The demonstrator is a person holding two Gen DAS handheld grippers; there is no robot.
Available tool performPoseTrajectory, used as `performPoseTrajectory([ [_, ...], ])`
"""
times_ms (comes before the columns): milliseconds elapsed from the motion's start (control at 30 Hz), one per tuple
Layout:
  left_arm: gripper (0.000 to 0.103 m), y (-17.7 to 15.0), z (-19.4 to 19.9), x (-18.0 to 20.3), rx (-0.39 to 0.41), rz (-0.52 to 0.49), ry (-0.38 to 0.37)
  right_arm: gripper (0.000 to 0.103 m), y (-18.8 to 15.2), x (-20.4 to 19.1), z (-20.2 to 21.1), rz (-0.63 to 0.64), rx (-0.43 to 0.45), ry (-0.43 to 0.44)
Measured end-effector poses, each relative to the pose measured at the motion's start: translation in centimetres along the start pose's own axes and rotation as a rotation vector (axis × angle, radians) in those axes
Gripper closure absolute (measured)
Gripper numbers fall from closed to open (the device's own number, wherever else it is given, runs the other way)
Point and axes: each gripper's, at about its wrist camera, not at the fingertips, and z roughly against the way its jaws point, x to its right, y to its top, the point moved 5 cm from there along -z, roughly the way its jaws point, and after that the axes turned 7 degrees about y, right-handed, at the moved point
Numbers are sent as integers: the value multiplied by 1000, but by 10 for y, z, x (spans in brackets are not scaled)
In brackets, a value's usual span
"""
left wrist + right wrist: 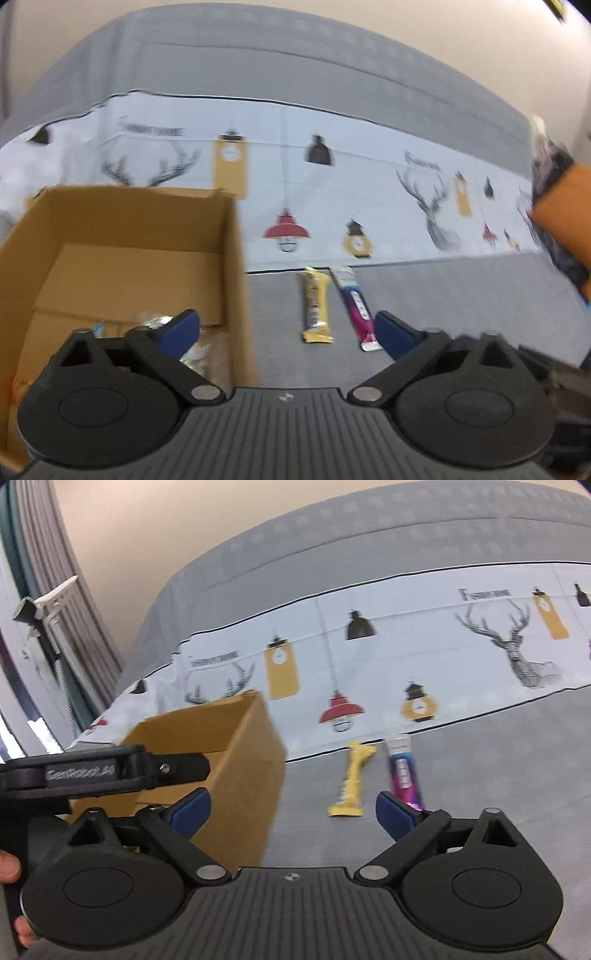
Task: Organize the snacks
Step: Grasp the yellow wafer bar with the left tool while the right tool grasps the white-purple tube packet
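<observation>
Broadly, the cardboard box [122, 266] stands at the left on the grey surface with a few wrapped snacks already inside, and its tall near wall could catch a bar swung in too low and tip it outside. Just right of the box, the yellow bar [351, 782] and the purple bar [404, 775] lie side by side, close enough that reaching for one may nudge the other. Both the left gripper [288, 332] and the right gripper [293, 810] are spread wide and empty.
</observation>
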Motion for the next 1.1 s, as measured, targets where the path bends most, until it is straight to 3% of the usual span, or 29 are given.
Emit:
performPoseTrajectory([
  [67, 36, 0, -11, 13, -21, -36, -4, 14, 0, 16, -1, -8, 8, -14],
  [133, 51, 0, -24, 25, -53, -51, -5, 18, 1, 33, -4, -21, 8, -14],
  [167, 53, 1, -32, 31, -65, -56, 15, 21, 1, 41, -7, -20, 6, -18],
  [300, 53, 7, -63, 58, -97, -124, 49, 50, 1, 69, -26, -18, -45, -14],
  [333, 53, 7, -73, 64, -114, -134, 51, 52, 0, 76, -32, -25, -59, -15],
  [467, 53, 6, -132, 76, -237, -114, 66, 53, 0, 104, -60, -51, -98, -25],
  [600, 53, -7, -193, 62, -392, -21, 123, 53, -5, 127, -97, -47, -158, -44],
  [667, 53, -13, -207, 55, -427, 16, 117, 55, -7, 132, -113, -57, -182, -36],
  [733, 56, -18, -215, 52, -439, 30, 105, 60, -10, 133, -129, -47, -214, -33],
  [800, 60, -19, -217, 53, -401, -7, 119, 65, -13, 132, -143, -13, -245, -42],
  [833, 63, -20, -217, 53, -385, -28, 126, 72, -16, 130, -149, 14, -256, -59],
  [933, 65, -21, -217, 51, -370, -10, 116, 77, -17, 119, -158, 124, -252, -96],
  [1000, 82, -22, -210, 48, -375, -1, 106, 80, -18, 117, -157, 140, -251, -104],
  [1100, 82, -31, -196, 53, -401, 1, 81, 86, -17, 119, -151, 125, -256, -110],
])
